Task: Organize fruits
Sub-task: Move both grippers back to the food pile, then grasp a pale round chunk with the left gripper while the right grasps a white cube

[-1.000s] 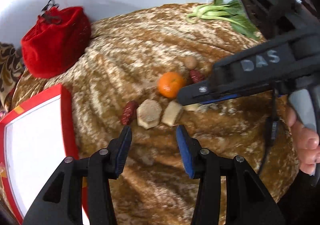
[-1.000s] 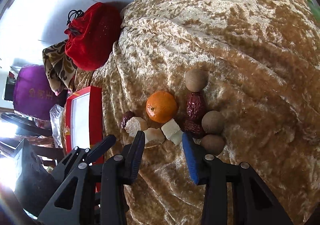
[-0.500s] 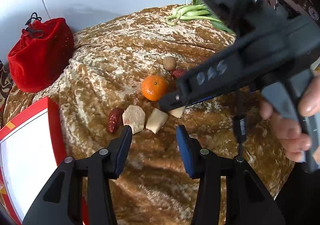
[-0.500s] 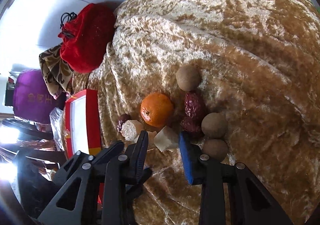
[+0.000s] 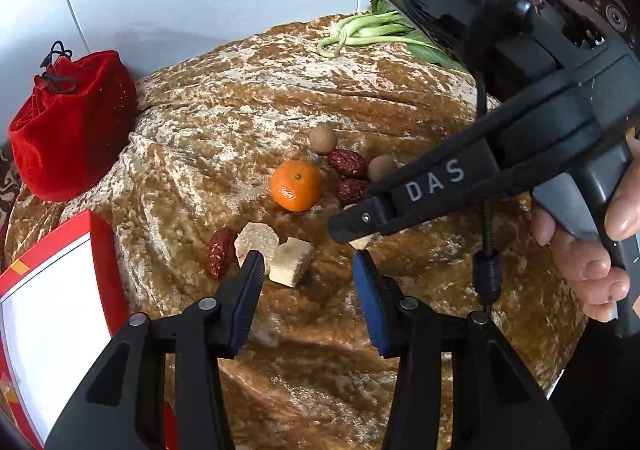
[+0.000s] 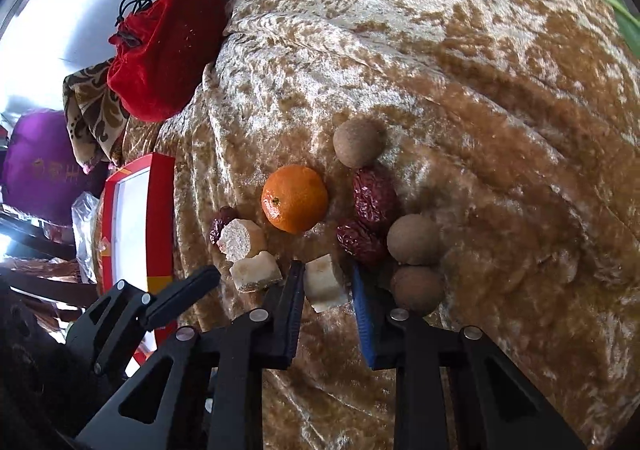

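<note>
An orange tangerine lies mid-cloth, ringed by red dates, brown round longans and three pale cut chunks. My right gripper is open, its fingers on either side of one pale chunk; in the left wrist view its body hides that chunk. My left gripper is open and empty, just short of another pale chunk, with a third chunk and a date to its left.
A red box with a white inside sits at the left edge of the gold velvet cloth. A red drawstring pouch stands at back left, green vegetables at the back. A purple bag lies beyond.
My right gripper has come down and forward until its fingers bracket the pale chunk. My left gripper has edged closer to the chunks in front of it. No fruit has moved.
</note>
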